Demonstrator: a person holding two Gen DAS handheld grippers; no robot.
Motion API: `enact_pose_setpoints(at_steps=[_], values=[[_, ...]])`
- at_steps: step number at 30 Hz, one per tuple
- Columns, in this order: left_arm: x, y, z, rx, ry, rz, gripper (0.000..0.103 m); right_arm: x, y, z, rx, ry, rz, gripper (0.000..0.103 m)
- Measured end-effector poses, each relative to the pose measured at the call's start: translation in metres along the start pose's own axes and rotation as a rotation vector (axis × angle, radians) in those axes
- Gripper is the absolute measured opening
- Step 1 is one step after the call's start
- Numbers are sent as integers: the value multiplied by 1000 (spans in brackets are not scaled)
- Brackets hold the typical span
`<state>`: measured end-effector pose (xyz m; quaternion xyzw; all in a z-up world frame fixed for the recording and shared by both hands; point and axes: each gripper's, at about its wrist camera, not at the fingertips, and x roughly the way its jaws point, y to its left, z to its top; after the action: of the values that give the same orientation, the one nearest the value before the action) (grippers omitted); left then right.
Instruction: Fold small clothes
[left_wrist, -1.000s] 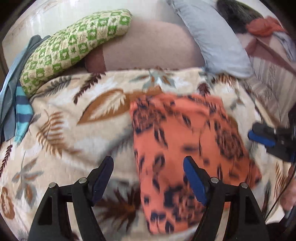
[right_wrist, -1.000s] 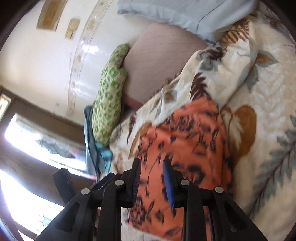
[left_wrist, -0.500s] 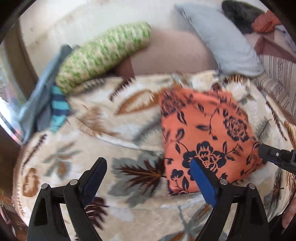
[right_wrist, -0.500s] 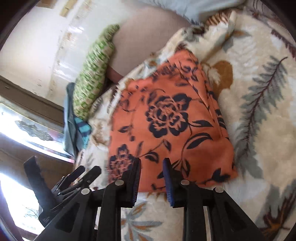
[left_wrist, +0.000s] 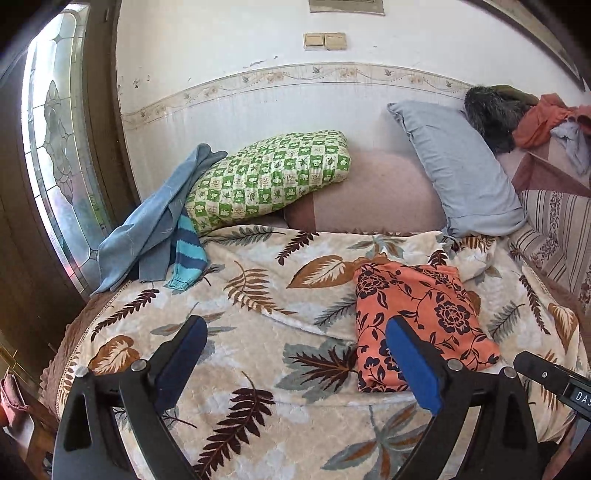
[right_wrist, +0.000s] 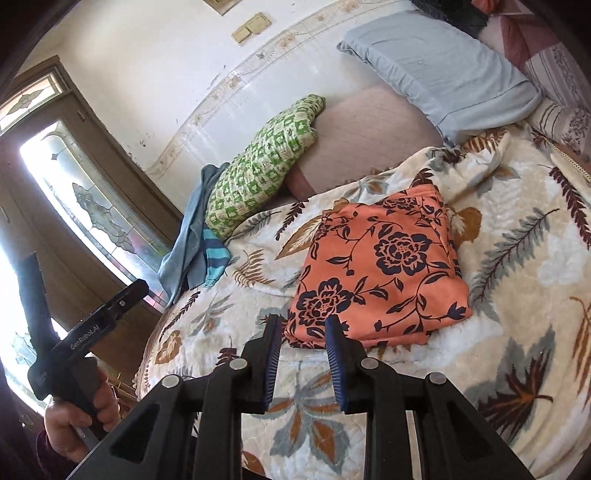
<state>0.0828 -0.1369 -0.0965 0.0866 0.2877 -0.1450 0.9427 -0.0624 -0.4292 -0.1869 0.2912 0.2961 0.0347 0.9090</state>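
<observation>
Around: green checked pillow (left_wrist: 269, 177), grey pillow (left_wrist: 458, 173), blue garments (left_wrist: 155, 229) heaped at bed's left edge. Folded orange floral garment (left_wrist: 417, 317) lies flat on my leaf-print blanket (left_wrist: 240, 295), long axis running from me toward the pillows. My left tongs (left_wrist: 295, 365) gape empty, jaws just widened; my right tongs (right_wrist: 301, 363) stand narrowly parted, grasping nothing.

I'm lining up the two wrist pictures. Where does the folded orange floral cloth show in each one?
Left wrist: the folded orange floral cloth lies right of centre on the leaf-print blanket.
Right wrist: the cloth lies at centre, just beyond the gripper.
Shared landmark: the green checked pillow, up and to the left of the cloth in both.
</observation>
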Motion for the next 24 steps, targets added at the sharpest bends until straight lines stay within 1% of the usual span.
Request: enact_pose_setpoints(at_steps=[4,8,12,14,17,19,24], values=[[0,1,0,-11,4,1,97,0,3,1,-2,-8,3,27],[4,0,0,-12,11,10,97,11,0,7,5,-10,2,27],[17,-3,3,-13,23,13,97,27,-9,20,21,-19,-1,27],[29,-6,5,-10,36,10,97,38,-15,29,24,-22,-18,27],[55,-15,8,-7,69,-10,97,60,-28,47,48,-2,-28,27],[80,-23,9,-9,101,-44,97,82,-42,60,80,45,-35,27],[161,-59,4,10,251,-115,97,148,-81,87,184,154,-19,27]])
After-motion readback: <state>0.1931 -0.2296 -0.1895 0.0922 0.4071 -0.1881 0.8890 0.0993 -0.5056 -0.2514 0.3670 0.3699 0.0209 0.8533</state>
